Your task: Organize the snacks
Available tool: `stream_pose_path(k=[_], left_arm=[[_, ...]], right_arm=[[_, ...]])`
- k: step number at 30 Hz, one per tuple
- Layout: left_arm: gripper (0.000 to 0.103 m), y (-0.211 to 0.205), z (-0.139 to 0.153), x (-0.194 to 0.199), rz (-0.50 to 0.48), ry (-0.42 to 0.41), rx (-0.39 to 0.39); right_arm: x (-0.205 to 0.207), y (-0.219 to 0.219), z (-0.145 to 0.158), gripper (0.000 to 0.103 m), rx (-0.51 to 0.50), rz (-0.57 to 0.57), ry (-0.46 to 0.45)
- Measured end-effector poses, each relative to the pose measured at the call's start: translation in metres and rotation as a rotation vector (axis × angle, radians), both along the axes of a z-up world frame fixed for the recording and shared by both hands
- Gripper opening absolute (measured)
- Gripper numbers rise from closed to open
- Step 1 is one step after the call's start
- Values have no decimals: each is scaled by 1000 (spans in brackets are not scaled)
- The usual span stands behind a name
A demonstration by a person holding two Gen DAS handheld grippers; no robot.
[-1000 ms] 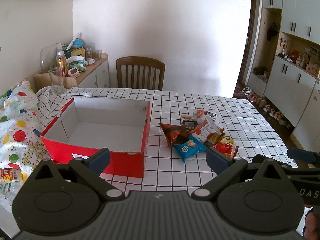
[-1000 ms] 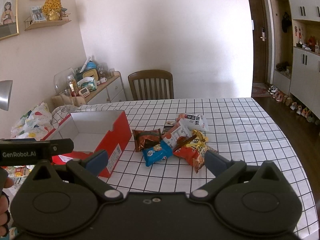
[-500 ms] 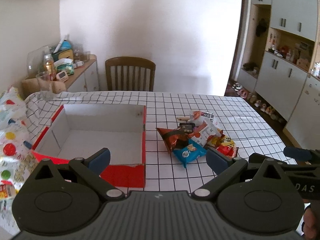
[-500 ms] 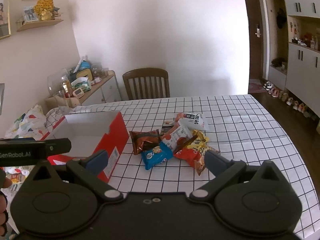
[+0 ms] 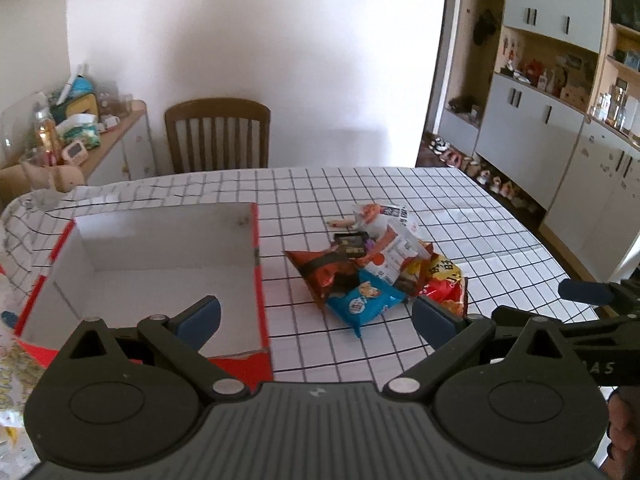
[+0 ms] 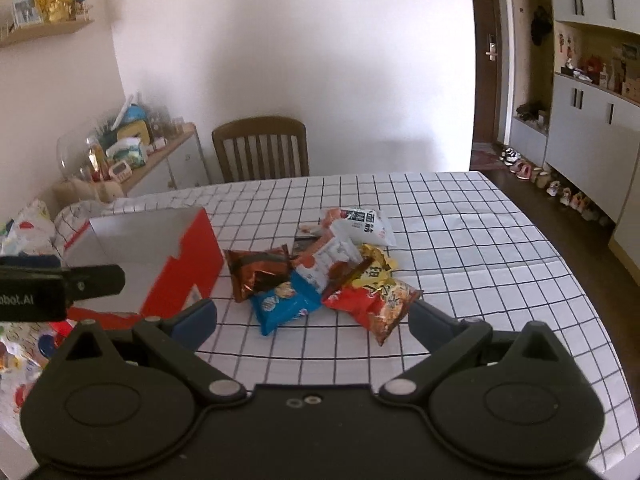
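A heap of snack packets [image 5: 376,264] lies mid-table on the checked cloth: a brown bag [image 6: 260,270], a blue packet [image 6: 282,302], a red and gold bag [image 6: 374,300] and a white packet [image 6: 362,226]. To their left stands a red box [image 5: 160,276] with a white, bare inside. My left gripper [image 5: 316,316] hovers open above the box's near right corner. My right gripper [image 6: 312,318] hangs open just short of the blue packet. Neither holds anything.
A wooden chair [image 6: 262,148] stands at the table's far side. A cluttered sideboard [image 5: 76,136] is at the back left. Spotted wrapping [image 6: 24,224] lies off the table's left edge. Cabinets and shoes [image 6: 560,188] line the right wall.
Both grippers have swung right and drawn nearer the table; the snack heap and box look larger and sit further left. Nothing on the table has moved, and both grippers stay open.
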State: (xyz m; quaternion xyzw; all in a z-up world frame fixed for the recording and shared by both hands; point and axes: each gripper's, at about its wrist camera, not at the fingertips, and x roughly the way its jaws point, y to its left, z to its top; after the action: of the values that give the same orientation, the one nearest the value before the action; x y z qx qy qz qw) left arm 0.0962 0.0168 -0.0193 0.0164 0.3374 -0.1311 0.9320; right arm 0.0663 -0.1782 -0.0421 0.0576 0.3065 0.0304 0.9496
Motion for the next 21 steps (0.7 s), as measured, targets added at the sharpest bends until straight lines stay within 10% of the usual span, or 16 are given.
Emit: stream_pose_path(k=[11,21], left_arm=[[102,-46,-12,80,-1,70,52],[102,-65,-37,175,107,341,14]], right_arm=[[49,-36,-27,98,-73,88,61],[92,-55,-51,96,-138,207,97]])
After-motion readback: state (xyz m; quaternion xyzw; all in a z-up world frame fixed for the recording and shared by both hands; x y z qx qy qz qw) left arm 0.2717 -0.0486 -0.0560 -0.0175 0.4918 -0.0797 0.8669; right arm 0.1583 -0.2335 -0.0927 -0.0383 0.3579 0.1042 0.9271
